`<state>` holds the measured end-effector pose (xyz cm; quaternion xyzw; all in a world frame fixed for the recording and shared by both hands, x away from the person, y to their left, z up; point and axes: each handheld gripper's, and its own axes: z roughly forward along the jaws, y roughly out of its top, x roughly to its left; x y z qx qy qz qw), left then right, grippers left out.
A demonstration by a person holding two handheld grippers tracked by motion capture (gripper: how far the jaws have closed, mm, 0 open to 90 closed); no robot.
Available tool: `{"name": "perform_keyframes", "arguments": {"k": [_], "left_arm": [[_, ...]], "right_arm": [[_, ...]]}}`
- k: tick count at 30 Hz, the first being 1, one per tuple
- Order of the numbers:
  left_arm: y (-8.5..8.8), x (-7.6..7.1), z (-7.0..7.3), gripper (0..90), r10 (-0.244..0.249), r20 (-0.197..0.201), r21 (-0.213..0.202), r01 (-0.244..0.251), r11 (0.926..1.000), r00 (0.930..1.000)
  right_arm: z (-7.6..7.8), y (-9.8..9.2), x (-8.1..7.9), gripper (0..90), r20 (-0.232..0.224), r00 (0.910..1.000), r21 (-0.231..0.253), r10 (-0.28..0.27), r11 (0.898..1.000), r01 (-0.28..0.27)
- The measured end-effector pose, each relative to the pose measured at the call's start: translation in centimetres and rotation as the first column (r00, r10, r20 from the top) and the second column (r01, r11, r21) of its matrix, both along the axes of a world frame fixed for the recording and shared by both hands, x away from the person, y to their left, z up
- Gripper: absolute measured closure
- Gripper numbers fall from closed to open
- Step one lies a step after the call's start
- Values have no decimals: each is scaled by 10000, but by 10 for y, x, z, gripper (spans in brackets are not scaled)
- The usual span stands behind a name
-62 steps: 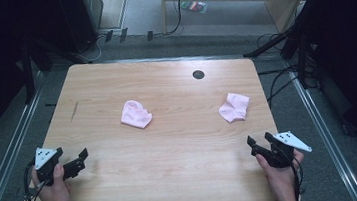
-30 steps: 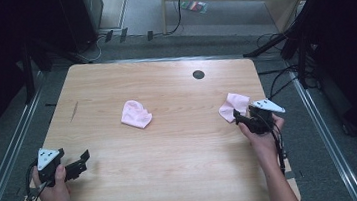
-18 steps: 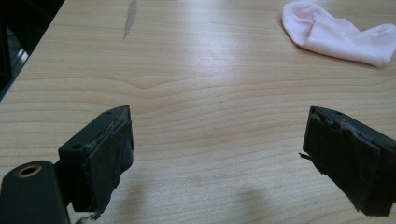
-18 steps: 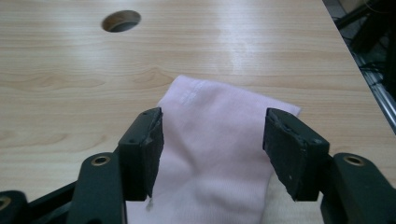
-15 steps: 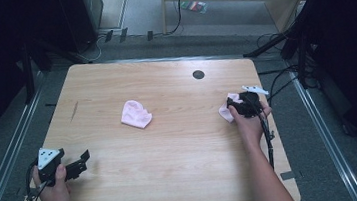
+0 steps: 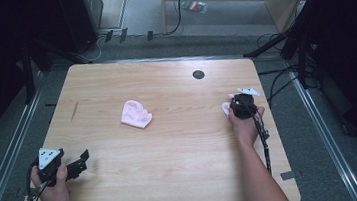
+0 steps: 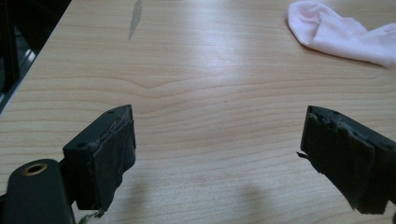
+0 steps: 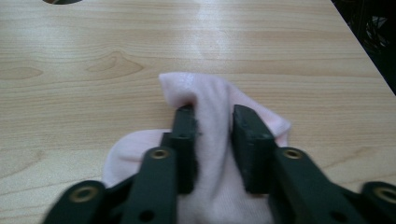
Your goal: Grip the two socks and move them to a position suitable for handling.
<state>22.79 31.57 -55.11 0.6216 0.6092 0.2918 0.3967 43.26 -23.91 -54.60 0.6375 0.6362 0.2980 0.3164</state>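
Right tongs (image 8: 212, 140) around pink sock (image 8: 210, 93)

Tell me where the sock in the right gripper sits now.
High view: the sock is near the table's right edge, pinched by the right gripper, below the round hole.

Lab, railed wooden table (image 6: 171, 146), floor cables (image 6: 279, 77)

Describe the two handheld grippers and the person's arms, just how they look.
Both are black. The left gripper carries a grey three-cornered plate with dark dots on top, and a dark cable trails from it. The right gripper has the same plate and a dark cable running back along the forearm. Its fingers are blocky, dark pads on arms with brass-coloured rivets. Both forearms are bare, no sleeves showing.
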Motion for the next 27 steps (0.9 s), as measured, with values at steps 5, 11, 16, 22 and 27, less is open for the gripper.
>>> {"name": "perform_keyframes", "arguments": {"k": [5, 11, 16, 22, 27], "left_arm": [[0, 1, 2, 104, 218, -93, 53, -217, 9997, 9997], [-12, 2, 13, 105, -137, 7, -280, 137, 9995, 9999], [-26, -1, 26, 112, -449, 347, -150, 455, 9989, 9984], [-49, -6, 47, 125, -1052, 811, -178, 1070, 9941, 9911], [-70, -2, 56, 136, -1725, 996, -224, 1755, 9842, 9800]], "right_arm": [[4, -10, -4, 846, 134, 9998, 681, 131, 9976, -140], [37, -2, -36, 852, 1499, 9789, 1064, 1392, 9820, -1559], [63, 13, -62, 852, 1941, 9471, 909, 2555, 9566, -2767], [94, 36, -105, 852, 2452, 8833, 922, 3997, 8973, -4316], [98, 59, -132, 852, 2440, 8121, 544, 5300, 8286, -5571]]}}
